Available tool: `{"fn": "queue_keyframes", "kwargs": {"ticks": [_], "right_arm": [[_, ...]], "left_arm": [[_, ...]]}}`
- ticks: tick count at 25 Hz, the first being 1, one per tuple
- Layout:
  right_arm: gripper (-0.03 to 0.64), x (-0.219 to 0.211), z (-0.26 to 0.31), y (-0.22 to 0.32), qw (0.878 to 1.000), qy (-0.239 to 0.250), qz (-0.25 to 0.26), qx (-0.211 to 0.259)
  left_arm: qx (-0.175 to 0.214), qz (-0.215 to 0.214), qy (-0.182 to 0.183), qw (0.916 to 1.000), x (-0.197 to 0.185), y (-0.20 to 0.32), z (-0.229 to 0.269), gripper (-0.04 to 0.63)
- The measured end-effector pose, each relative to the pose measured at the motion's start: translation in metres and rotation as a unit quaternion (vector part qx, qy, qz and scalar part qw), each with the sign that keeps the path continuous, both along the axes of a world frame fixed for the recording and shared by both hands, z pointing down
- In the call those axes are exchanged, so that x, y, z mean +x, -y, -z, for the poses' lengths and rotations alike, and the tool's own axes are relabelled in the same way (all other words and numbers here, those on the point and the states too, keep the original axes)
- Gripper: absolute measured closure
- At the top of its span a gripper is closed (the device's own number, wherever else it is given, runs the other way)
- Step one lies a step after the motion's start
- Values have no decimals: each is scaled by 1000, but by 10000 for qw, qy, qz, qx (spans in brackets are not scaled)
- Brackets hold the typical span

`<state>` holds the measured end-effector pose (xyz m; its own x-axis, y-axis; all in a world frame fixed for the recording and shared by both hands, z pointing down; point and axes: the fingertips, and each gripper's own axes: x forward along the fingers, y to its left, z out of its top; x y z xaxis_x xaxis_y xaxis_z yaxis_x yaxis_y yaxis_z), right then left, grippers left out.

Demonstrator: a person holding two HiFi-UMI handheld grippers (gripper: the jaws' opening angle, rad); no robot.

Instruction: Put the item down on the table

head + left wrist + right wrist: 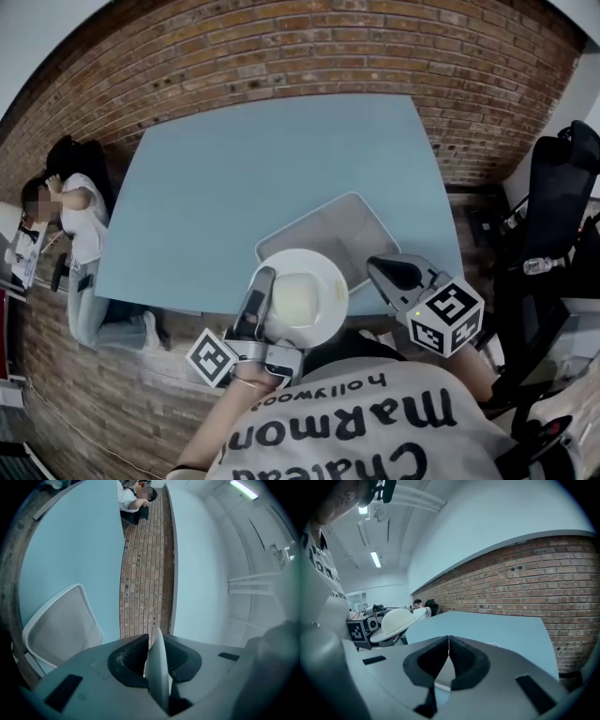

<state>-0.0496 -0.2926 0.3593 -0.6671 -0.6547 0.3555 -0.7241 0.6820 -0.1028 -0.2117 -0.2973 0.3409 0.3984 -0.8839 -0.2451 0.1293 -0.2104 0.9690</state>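
Left tongs (264, 279) pinch the rim of a smooth, round white bowl (302, 300), level, dome up, overlapping the grey tray (323, 228); right tongs (379, 267) closed, empty.

White wide-rimmed bowl (300, 298), upright, rim clamped in left tongs (263, 284), airborne by table (234, 178) edge.

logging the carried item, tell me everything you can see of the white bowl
The white bowl is round and smooth like ceramic, with a wide flat rim and a cream centre. The left gripper pinches its rim, holding it in the air above the table's near edge, beside a grey tray. Nothing else touches it.
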Motion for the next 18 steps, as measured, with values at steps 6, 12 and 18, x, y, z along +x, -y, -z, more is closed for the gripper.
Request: {"fn": "queue_keyframes", "kwargs": {"ticks": [6, 12, 18], "right_arm": [[607, 7, -4, 36, 9995, 48, 317, -83], [607, 34, -16, 63, 9983, 89, 499, -296], [607, 47, -32, 93, 9963, 217, 631, -543]], "left_arm": [[-115, 217, -46, 9997, 10, 24, -5, 540], [-311, 330, 65, 9989, 37, 45, -33, 540], [-590, 358, 159, 9975, 62, 70, -64, 540]]}}
